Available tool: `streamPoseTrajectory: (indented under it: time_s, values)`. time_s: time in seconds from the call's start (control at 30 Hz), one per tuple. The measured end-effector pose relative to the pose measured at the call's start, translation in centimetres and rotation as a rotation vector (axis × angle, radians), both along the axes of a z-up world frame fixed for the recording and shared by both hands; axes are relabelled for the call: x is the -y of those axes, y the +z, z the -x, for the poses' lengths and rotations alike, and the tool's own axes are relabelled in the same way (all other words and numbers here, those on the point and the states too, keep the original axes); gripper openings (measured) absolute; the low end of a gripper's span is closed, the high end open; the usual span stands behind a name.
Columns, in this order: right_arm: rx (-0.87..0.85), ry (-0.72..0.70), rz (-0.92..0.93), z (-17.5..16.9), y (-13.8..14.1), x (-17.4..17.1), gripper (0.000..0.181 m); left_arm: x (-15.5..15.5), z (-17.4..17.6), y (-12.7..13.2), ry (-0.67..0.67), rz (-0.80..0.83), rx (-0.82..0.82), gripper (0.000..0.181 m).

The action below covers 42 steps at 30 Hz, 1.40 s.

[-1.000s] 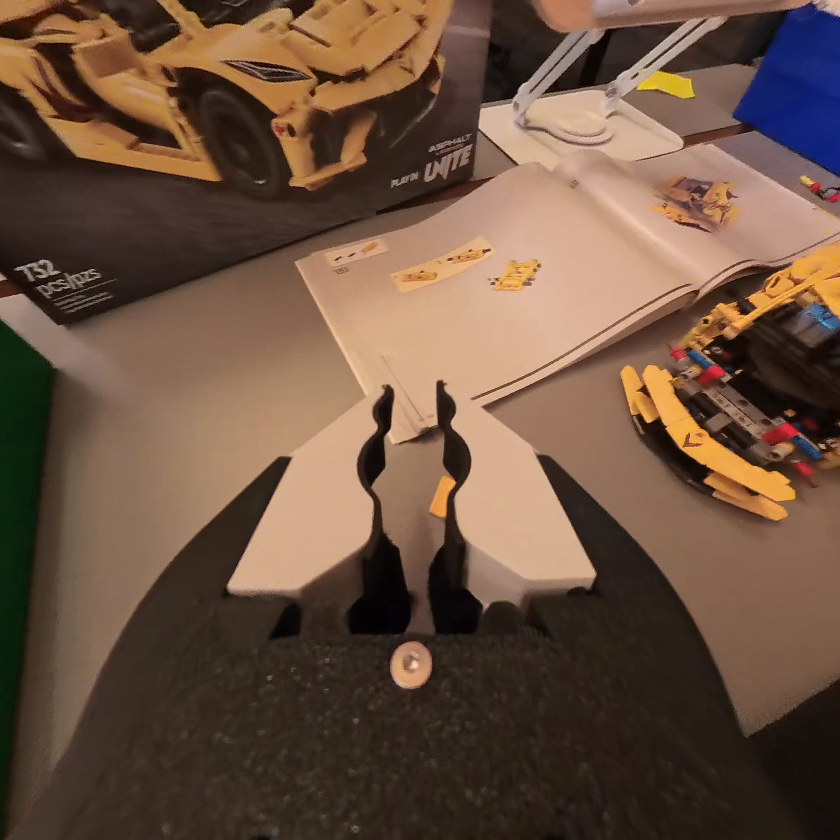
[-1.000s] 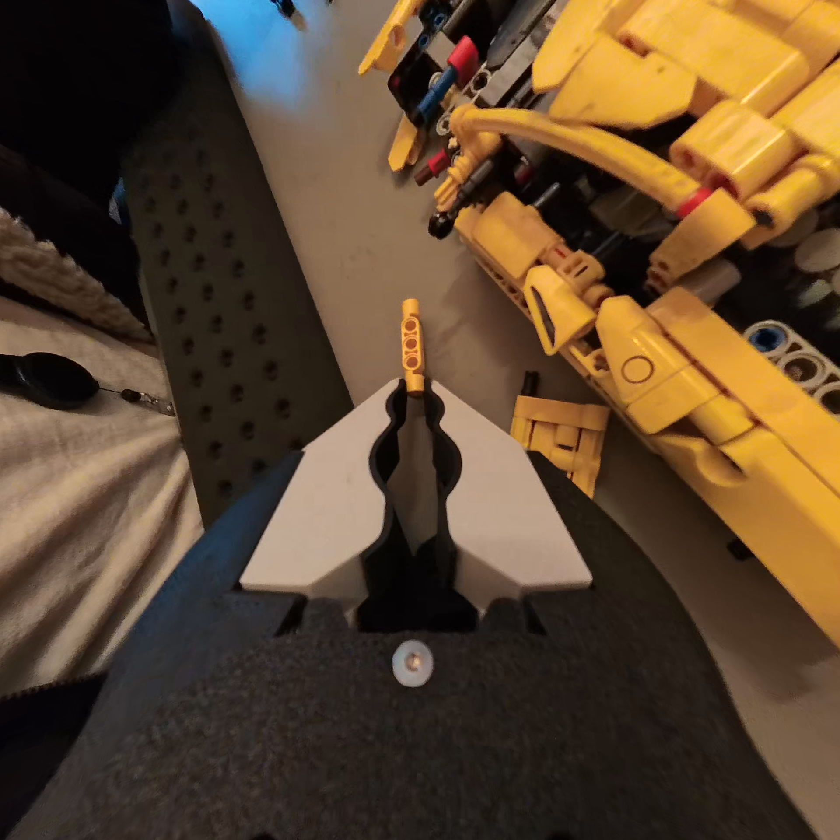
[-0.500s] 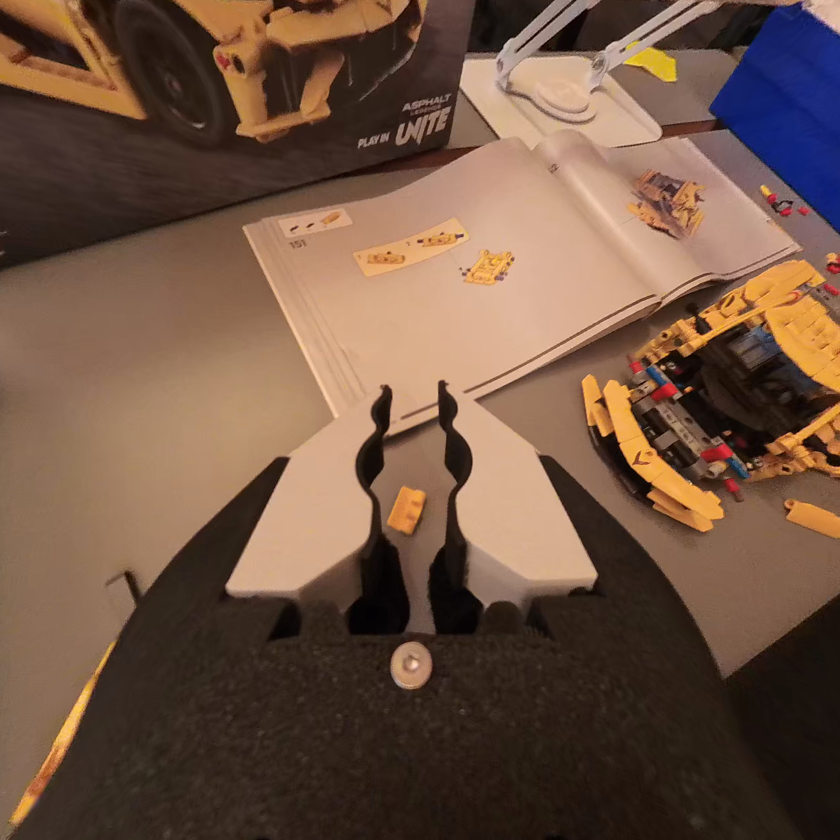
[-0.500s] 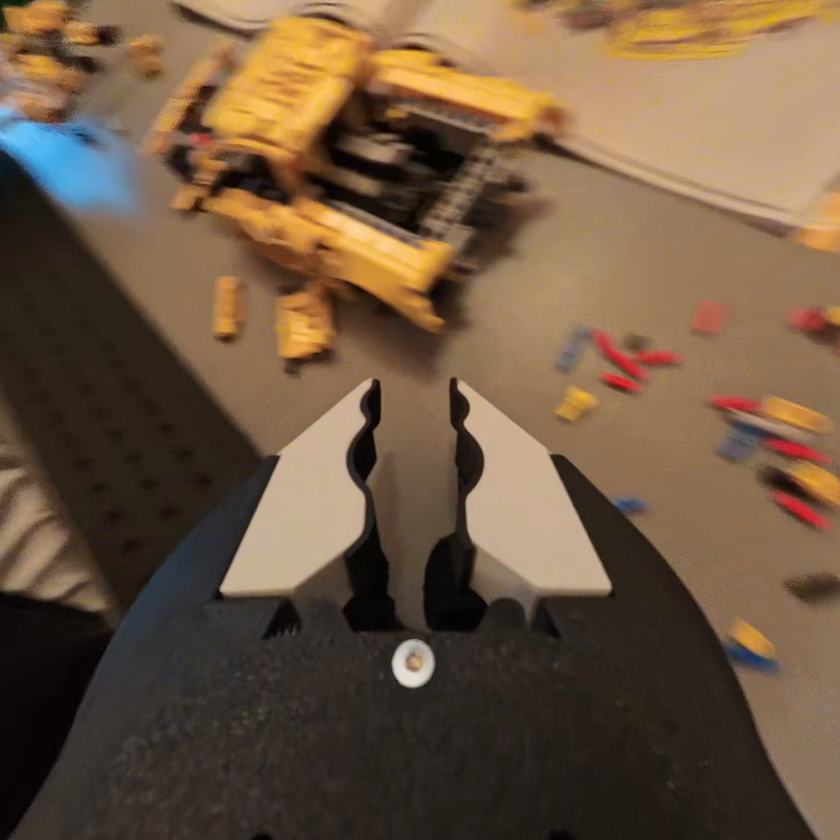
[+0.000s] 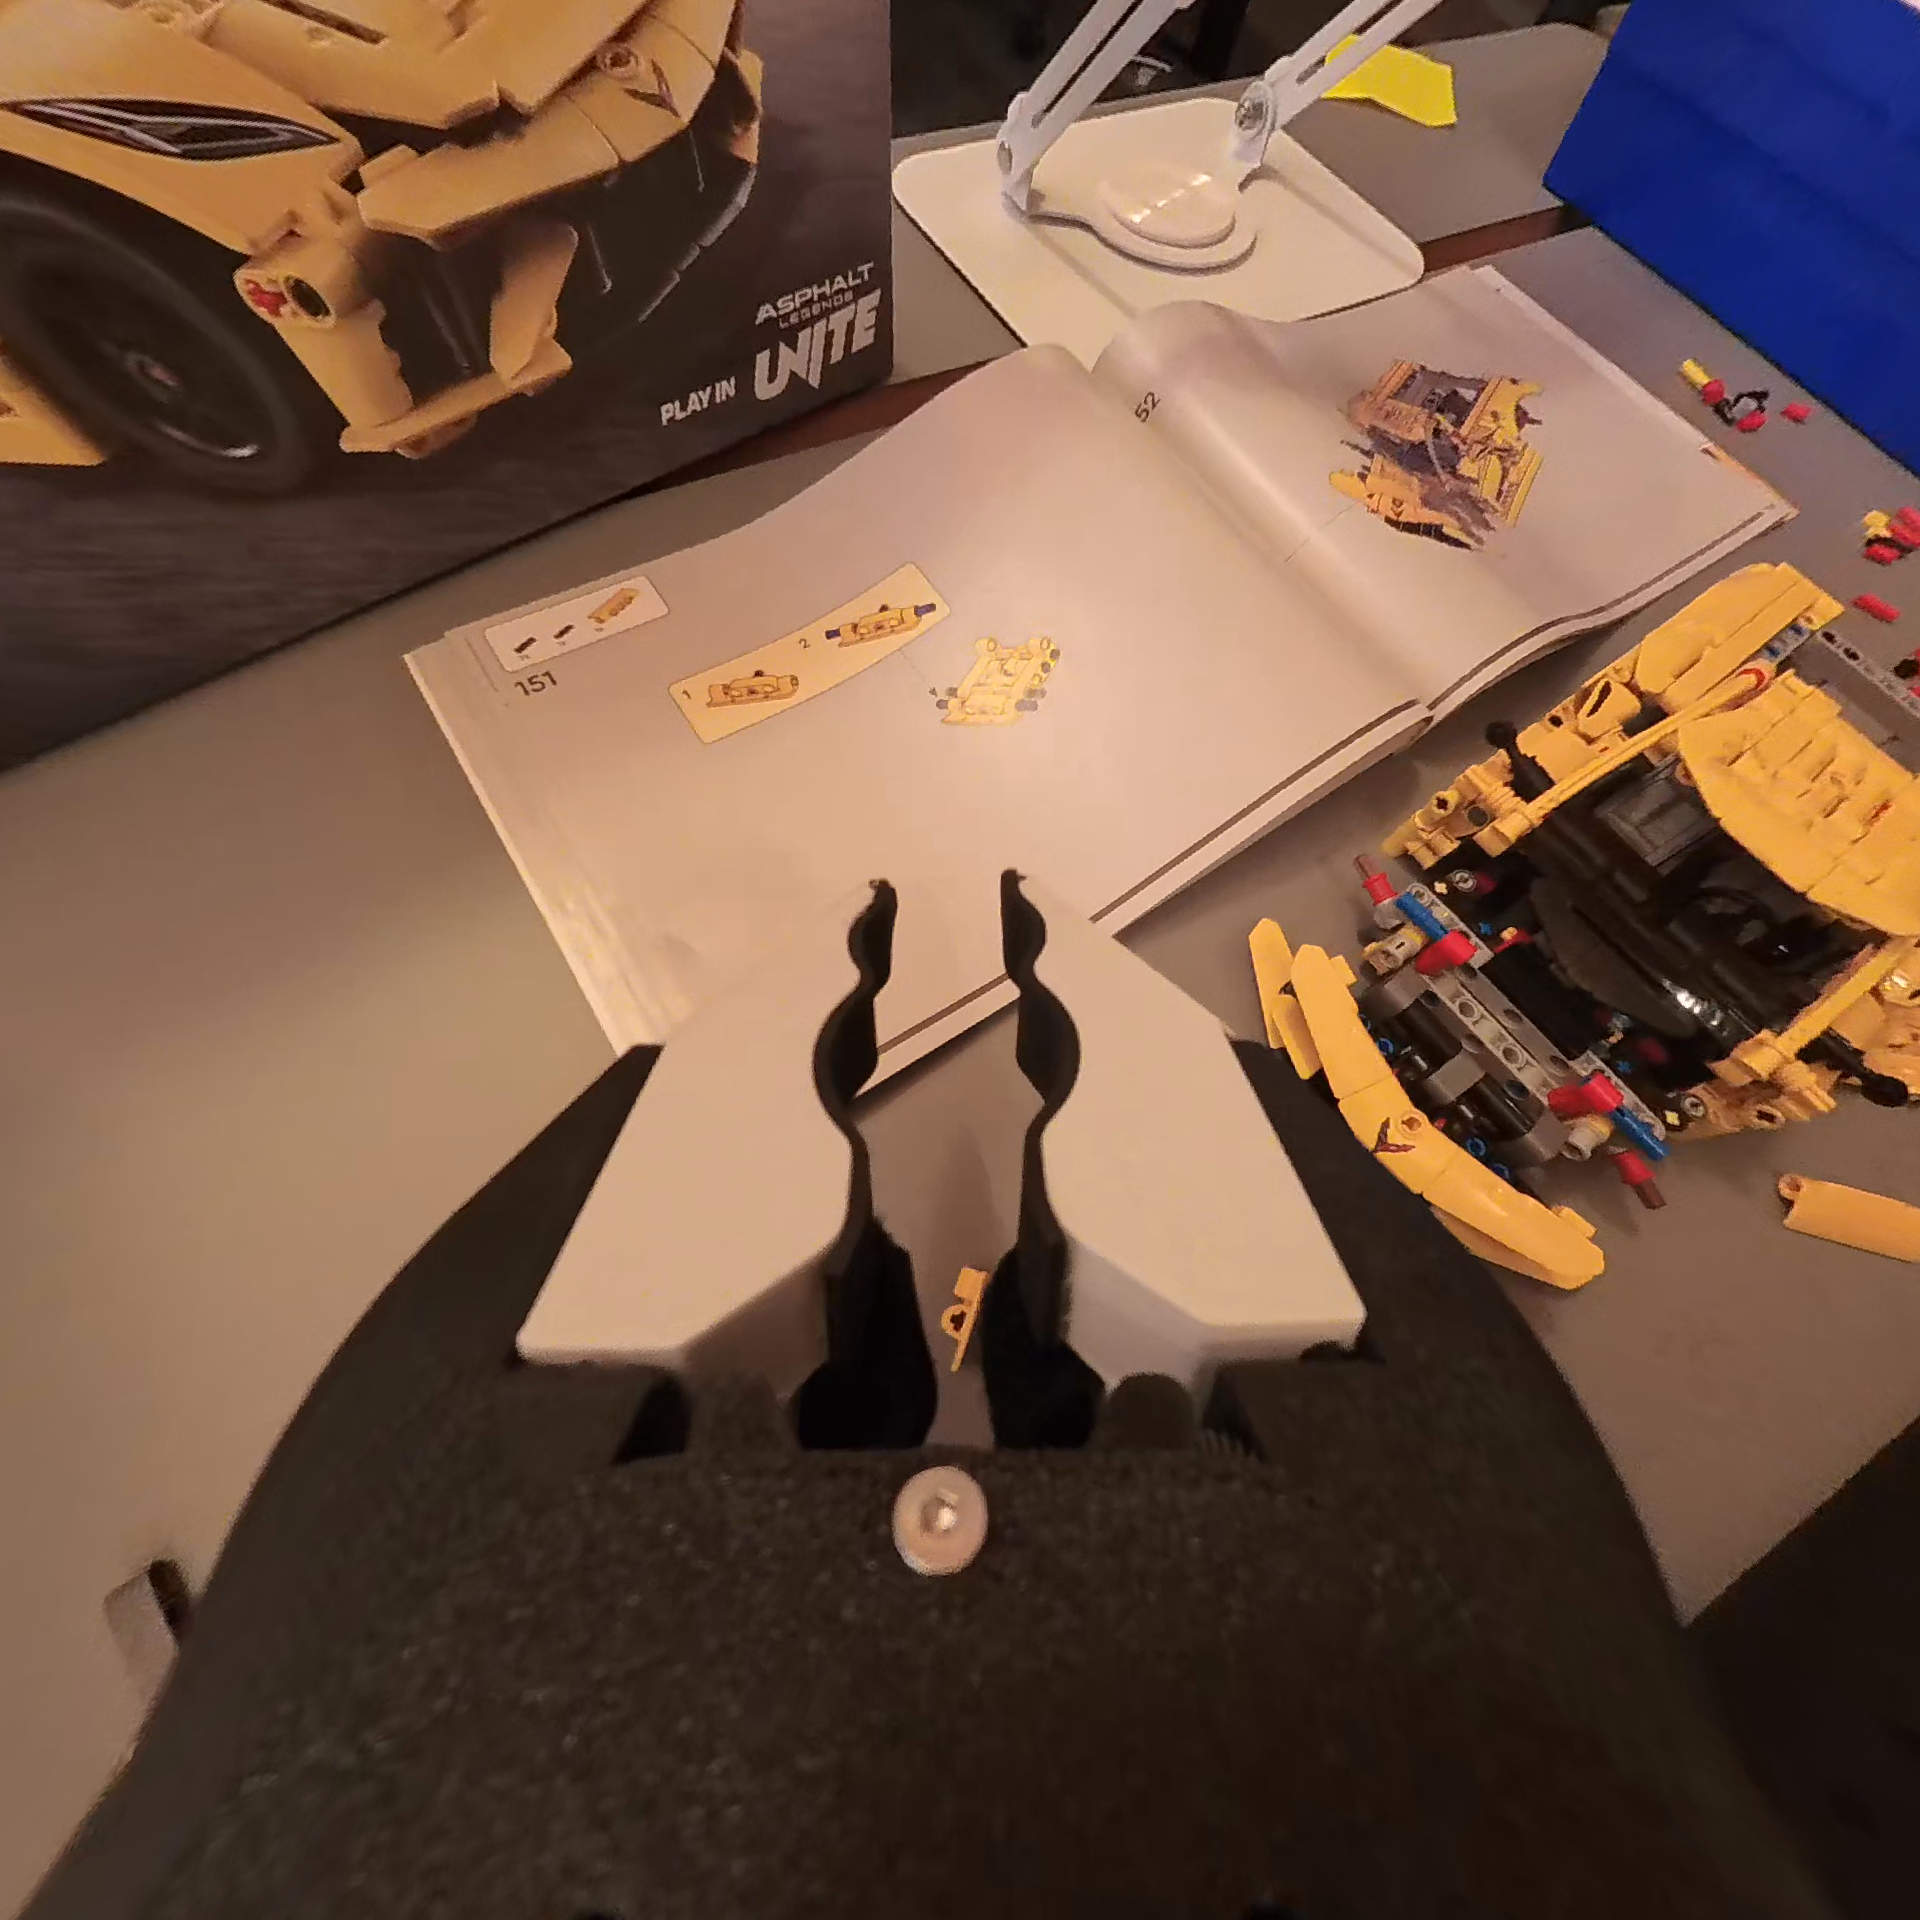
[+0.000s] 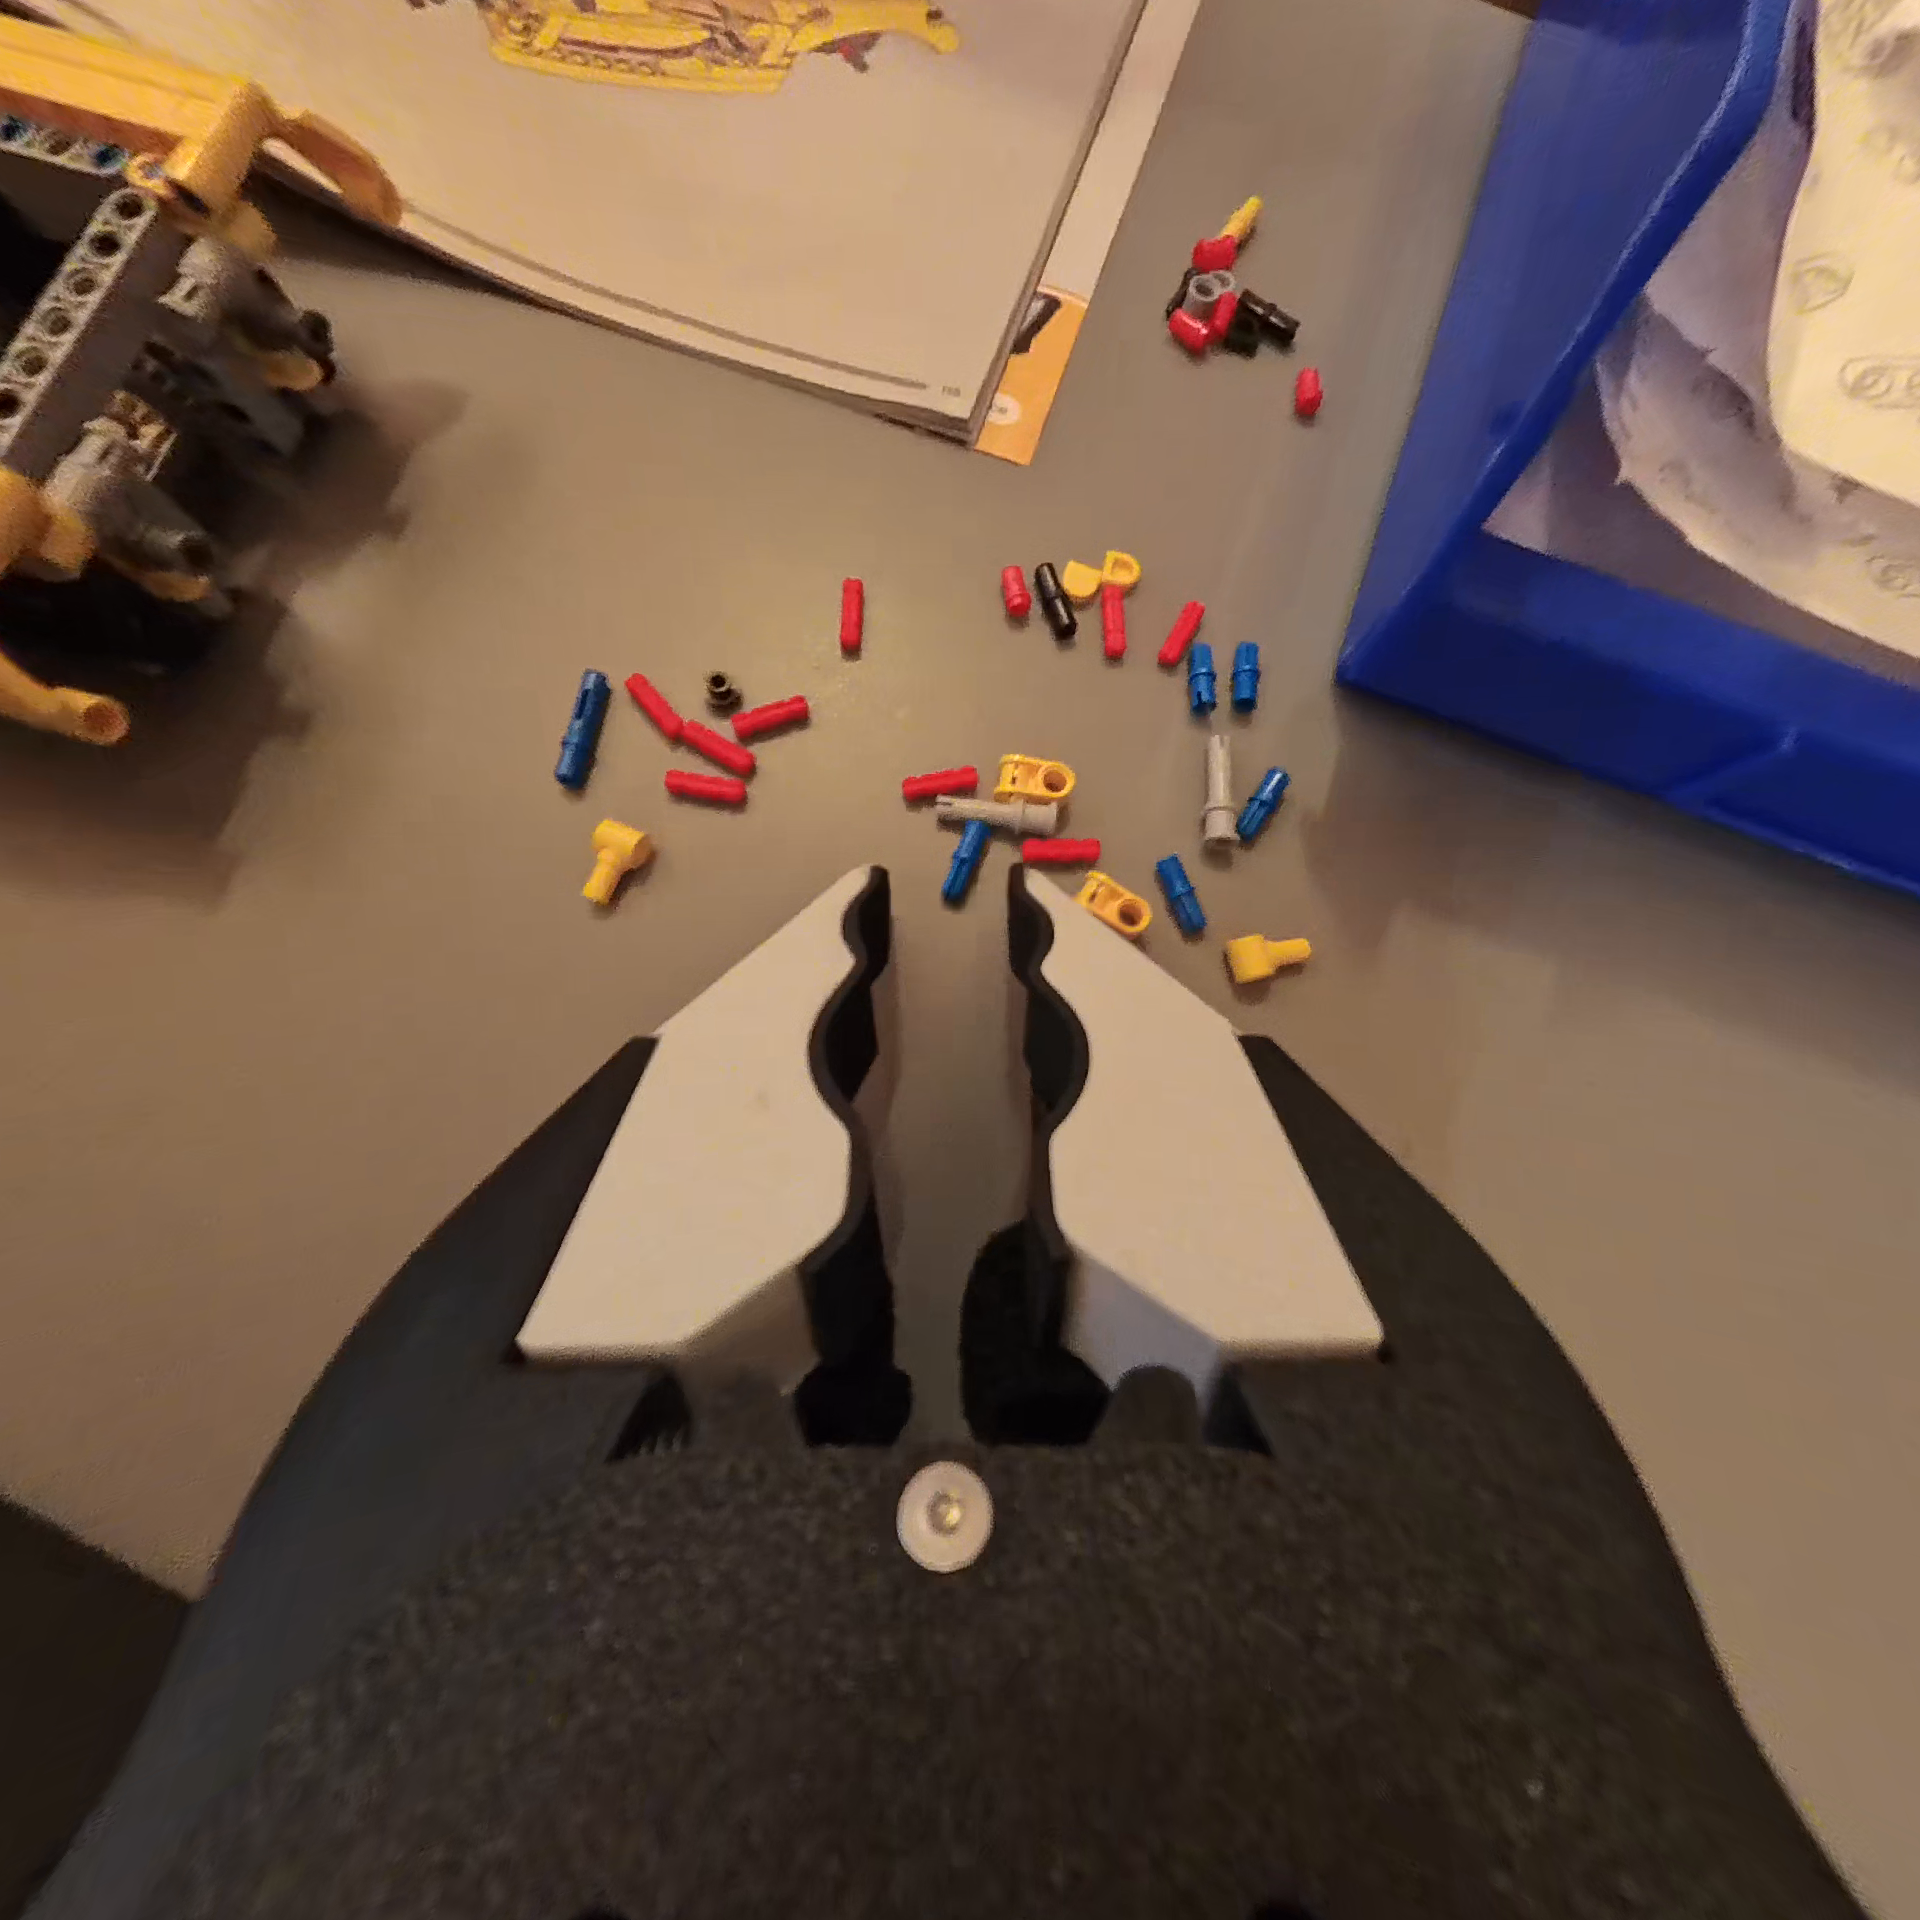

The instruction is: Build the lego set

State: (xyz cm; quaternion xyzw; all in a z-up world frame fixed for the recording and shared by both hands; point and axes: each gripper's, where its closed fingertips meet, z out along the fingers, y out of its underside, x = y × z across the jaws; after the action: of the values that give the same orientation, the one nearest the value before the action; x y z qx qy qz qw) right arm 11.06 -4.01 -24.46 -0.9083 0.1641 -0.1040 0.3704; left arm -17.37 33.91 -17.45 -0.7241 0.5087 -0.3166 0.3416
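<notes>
My left gripper (image 5: 940, 883) is open and empty, low over the grey table near the front edge of the open instruction booklet (image 5: 1039, 623). A small yellow piece (image 5: 964, 1314) lies on the table, seen between the fingers near their base. The partly built yellow car (image 5: 1610, 987) sits to the right. My right gripper (image 6: 948, 883) is open and empty just short of a scatter of loose pins: a blue pin (image 6: 966, 857), a red pin (image 6: 1060, 852), a grey pin (image 6: 997, 816) and a yellow connector (image 6: 1034, 779). The car's edge (image 6: 104, 416) is at the left.
The set's box (image 5: 416, 260) stands at the back left, a white lamp base (image 5: 1164, 208) behind the booklet. A blue bin (image 6: 1558, 623) holding white paper borders the pins on the right. A loose yellow panel (image 5: 1849, 1210) lies by the car. About 50 cm separates my left fingertips from my right. My right tips are about 30 cm from the partly built yellow car (image 5: 1610, 987), my left tips only 15 cm.
My right gripper was shut on a small yellow piece beside the car; it has since opened, empty, and swung over to the loose pins. My left gripper moved forward over the small yellow piece.
</notes>
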Motion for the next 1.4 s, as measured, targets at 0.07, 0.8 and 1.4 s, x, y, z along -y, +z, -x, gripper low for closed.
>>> streamPoseTrajectory:
  time_s: [0.07,0.8,1.4]
  values:
    - [-0.012,0.002,0.003,-0.2,-0.3,-0.3,0.017,0.0,0.0,0.0,0.001,0.007,-0.001,0.02]
    - [-0.171,0.765,0.065,22.7,-0.5,-6.9,0.005,0.2,0.6,0.6,0.001,0.029,0.026,0.02]
    - [-0.127,-0.096,-0.084,-1.0,0.6,6.1,0.024,-0.1,0.6,-0.1,0.007,0.054,0.026,0.02]
